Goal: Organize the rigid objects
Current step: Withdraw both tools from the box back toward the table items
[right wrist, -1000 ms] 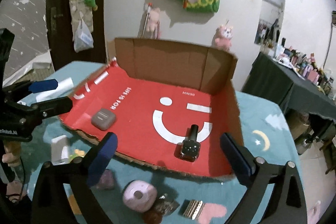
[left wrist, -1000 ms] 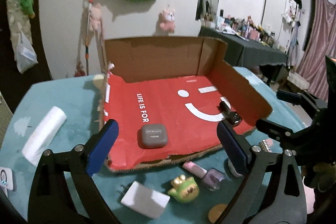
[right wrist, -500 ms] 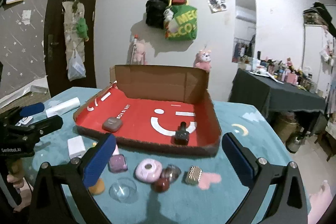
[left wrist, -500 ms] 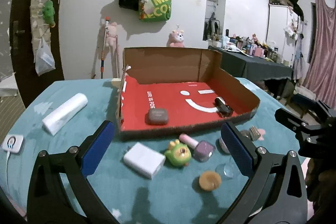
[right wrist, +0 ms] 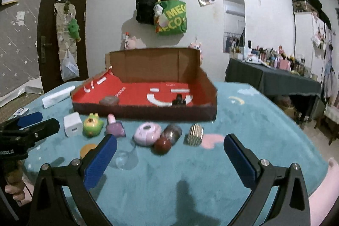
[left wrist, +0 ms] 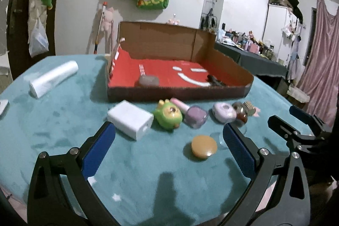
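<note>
Left wrist view: left gripper (left wrist: 168,135) spread wide, nothing between the blue pads, hovering over the teal table (left wrist: 53,120). Cardboard tray with red floor (left wrist: 169,73) further back; grey earbud case (left wrist: 148,80) and small dark bottle (left wrist: 215,80) inside. Loose row just in front of tray: white charger block (left wrist: 130,119), green frog toy (left wrist: 168,117), purple nail polish bottle (left wrist: 191,114), lilac round case (left wrist: 224,112), gold comb-like piece (left wrist: 249,107). Orange disc (left wrist: 204,146) nearest, between the pads' line. White roll (left wrist: 53,78) off to left.

Right wrist view: right gripper (right wrist: 169,151) likewise released, empty. Clear dome (right wrist: 122,159) beside left pad; dark red ball (right wrist: 162,145) touching lilac case. Left gripper seen at left edge, held by a hand (right wrist: 14,185).
</note>
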`<state>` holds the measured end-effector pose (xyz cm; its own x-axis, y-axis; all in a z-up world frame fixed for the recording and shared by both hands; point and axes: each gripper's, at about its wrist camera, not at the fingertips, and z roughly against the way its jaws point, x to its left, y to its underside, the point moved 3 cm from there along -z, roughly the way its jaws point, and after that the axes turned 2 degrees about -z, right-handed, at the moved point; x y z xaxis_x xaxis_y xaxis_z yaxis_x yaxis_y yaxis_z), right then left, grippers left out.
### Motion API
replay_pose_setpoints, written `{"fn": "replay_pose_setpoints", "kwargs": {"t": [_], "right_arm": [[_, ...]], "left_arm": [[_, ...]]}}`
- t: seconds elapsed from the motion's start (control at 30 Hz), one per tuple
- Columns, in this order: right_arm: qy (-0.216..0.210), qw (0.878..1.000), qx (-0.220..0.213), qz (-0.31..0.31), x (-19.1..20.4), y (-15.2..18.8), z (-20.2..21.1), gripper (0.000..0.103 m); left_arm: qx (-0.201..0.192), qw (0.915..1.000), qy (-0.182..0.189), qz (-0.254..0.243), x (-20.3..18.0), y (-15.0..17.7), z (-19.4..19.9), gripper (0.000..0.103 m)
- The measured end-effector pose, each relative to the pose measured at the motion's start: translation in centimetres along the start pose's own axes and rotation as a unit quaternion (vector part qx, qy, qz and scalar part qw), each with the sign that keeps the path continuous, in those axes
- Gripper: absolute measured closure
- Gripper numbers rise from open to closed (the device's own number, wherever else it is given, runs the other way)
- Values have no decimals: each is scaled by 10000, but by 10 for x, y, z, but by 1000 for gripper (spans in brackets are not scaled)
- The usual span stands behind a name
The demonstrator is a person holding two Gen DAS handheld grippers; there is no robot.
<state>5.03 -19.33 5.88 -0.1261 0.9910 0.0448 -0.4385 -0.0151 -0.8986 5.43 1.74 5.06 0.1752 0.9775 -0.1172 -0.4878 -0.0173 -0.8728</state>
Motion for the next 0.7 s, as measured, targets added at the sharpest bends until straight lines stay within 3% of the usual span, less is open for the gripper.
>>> {"fn": "replay_pose_setpoints", "kwargs": {"t": [0.23,0.7], "right_arm": [[-22,9995,289,-143,-3,23,-16,0],[47,9981,569,-241,-8,29,-33,0]], "left_arm": [[146,9997,-186,-16,3,20,-11,0],[610,9972,-424,119,22,22,-32,0]]}}
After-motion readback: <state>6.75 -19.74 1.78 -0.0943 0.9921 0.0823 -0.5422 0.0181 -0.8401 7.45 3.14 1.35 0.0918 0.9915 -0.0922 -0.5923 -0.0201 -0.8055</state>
